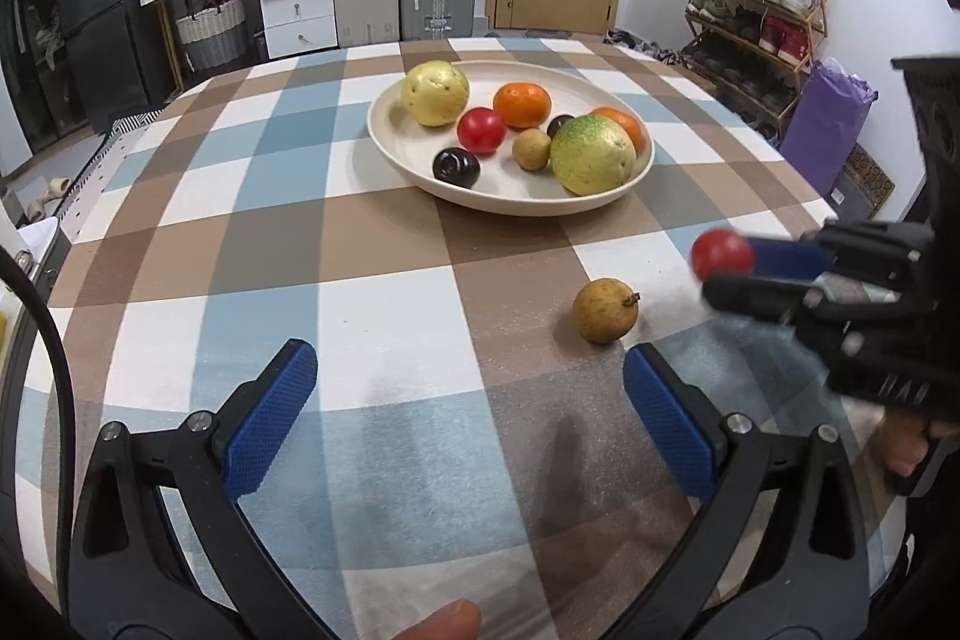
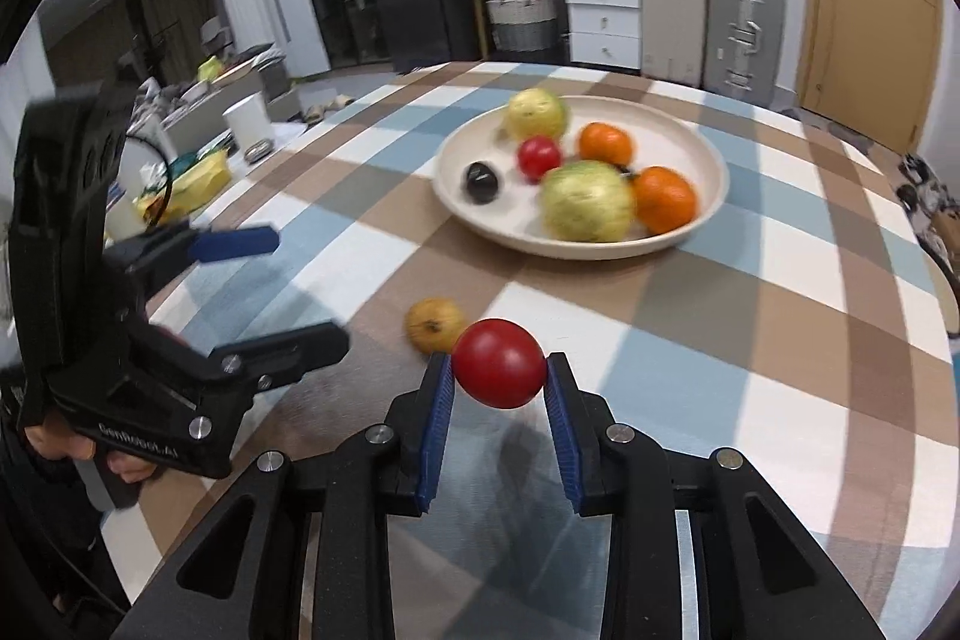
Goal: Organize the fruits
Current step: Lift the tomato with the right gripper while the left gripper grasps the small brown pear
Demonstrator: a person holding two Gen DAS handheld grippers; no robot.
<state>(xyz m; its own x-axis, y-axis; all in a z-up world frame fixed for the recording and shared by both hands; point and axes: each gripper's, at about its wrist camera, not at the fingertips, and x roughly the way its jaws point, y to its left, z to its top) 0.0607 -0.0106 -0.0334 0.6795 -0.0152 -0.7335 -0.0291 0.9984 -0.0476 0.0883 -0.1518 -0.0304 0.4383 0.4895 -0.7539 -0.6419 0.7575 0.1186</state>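
My right gripper [image 2: 498, 373] is shut on a small red fruit [image 2: 498, 371], held a little above the checked tablecloth; from the left wrist camera the same red fruit [image 1: 722, 253] shows at the right gripper [image 1: 717, 265] tips. A small yellow-brown fruit [image 1: 604, 311] lies loose on the cloth, just beyond my left gripper [image 1: 468, 370], which stands open with nothing between its fingers. This yellow-brown fruit [image 2: 434, 325] sits just behind the held one. The cream bowl [image 1: 420, 172] further back holds two yellow-green fruits, two oranges, a red fruit, dark fruits and a small brown one.
The round table's checked cloth [image 1: 360, 244] has bare room in front and left of the bowl [image 2: 708, 160]. My left gripper [image 2: 300, 289] hangs at the left in the right wrist view. Drawers, suitcases, a shoe rack [image 1: 756, 16] and a door stand beyond the table.
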